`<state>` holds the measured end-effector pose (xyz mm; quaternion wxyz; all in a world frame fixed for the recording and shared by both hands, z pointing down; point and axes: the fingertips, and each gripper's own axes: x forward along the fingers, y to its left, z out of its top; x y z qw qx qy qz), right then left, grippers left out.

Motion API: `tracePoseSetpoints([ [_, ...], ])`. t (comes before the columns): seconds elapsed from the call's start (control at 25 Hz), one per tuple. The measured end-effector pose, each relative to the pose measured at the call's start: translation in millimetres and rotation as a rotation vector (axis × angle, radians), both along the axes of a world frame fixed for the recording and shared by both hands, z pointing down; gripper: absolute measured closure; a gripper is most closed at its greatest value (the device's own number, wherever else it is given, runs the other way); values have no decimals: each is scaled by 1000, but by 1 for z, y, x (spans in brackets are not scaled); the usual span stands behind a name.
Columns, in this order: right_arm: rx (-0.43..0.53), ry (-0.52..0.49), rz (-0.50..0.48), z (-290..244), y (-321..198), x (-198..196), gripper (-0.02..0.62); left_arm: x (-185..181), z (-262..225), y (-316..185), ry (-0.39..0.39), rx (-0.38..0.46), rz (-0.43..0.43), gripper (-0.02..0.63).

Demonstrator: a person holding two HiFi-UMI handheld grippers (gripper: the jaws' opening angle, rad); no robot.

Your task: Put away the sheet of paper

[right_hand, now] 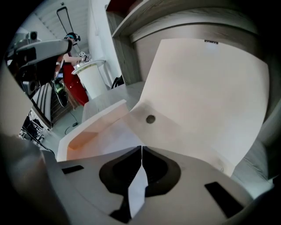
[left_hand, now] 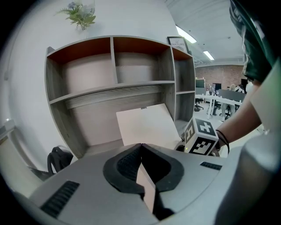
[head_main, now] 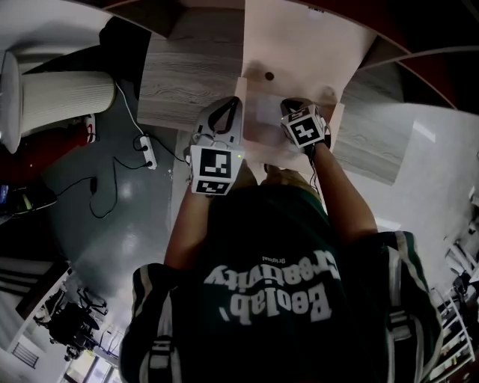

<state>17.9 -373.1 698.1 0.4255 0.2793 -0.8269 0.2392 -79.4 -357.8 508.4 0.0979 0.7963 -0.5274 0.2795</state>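
A pale beige flat box [right_hand: 94,115] lies open on the grey desk shelf. Its lid [right_hand: 206,88] stands up against the shelf back, with a round snap [right_hand: 150,119] near the hinge. The white sheet of paper [right_hand: 109,139] lies partly inside the box, and my right gripper [right_hand: 141,147] is shut on its near edge. My left gripper [left_hand: 141,145] is shut on a beige edge of the box [left_hand: 147,193]. In the head view both grippers, left [head_main: 227,112] and right [head_main: 290,112], flank the paper [head_main: 258,120] at the box's near side.
The grey wooden shelf unit [left_hand: 112,61] has several empty compartments above the desk surface, with a plant [left_hand: 80,13] on top. A black bag [left_hand: 59,158] sits low at its left. On the floor at left are a white bin [head_main: 63,93] and a power strip [head_main: 147,152] with cables.
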Motion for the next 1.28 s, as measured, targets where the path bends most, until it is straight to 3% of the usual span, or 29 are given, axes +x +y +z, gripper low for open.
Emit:
tracePoseSetpoints([
  [0.16, 103, -60, 33, -43, -3, -6, 560, -7, -20, 13, 1, 33, 1, 588],
  [0.4, 349, -168, 93, -137, 4, -24, 560, -19, -44, 35, 23, 78, 62, 588],
  [0.76, 631, -206, 254, -256, 58, -18, 561, -29, -80, 76, 95, 157, 194, 588],
  [0.96, 720, -211, 346, -298, 96, -3, 560, -28, -96, 105, 124, 192, 250, 588],
  [1.28, 807, -198, 392, -338, 161, 16, 561, -30, -139, 149, 206, 270, 232, 588],
])
